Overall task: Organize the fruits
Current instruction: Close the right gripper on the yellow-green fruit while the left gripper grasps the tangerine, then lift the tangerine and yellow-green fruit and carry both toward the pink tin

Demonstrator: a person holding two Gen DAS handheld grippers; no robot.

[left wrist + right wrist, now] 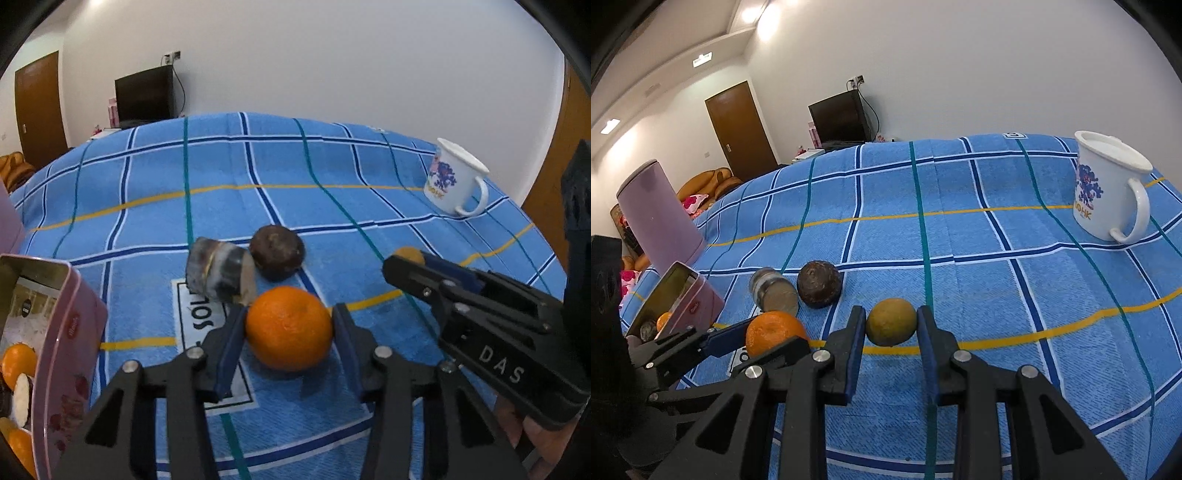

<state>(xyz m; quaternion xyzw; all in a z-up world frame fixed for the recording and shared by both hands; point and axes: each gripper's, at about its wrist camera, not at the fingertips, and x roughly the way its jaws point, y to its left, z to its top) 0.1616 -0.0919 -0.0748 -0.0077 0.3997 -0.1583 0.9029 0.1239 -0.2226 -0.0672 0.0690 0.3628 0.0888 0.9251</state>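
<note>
Left wrist view: the left gripper (pixel 290 325) has its blue pads touching both sides of an orange (pixel 289 328) on the blue checked cloth (pixel 221 206). A dark round fruit (pixel 277 252) lies at twelve o'clock from it, a pink tin (pixel 70 332) holding more fruit at nine o'clock. Right wrist view: the right gripper (pixel 891 326) is clenched on a yellow-green citrus (pixel 891 322). A white mug (pixel 1108 192) stands at two o'clock, well apart.

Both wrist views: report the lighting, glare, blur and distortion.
Left wrist view: even light, soft shadow under the orange, fisheye bends the blue blanket, dark corners. Right wrist view: ceiling lights flare white, the mug is stretched near the edge; both sharp.
</note>
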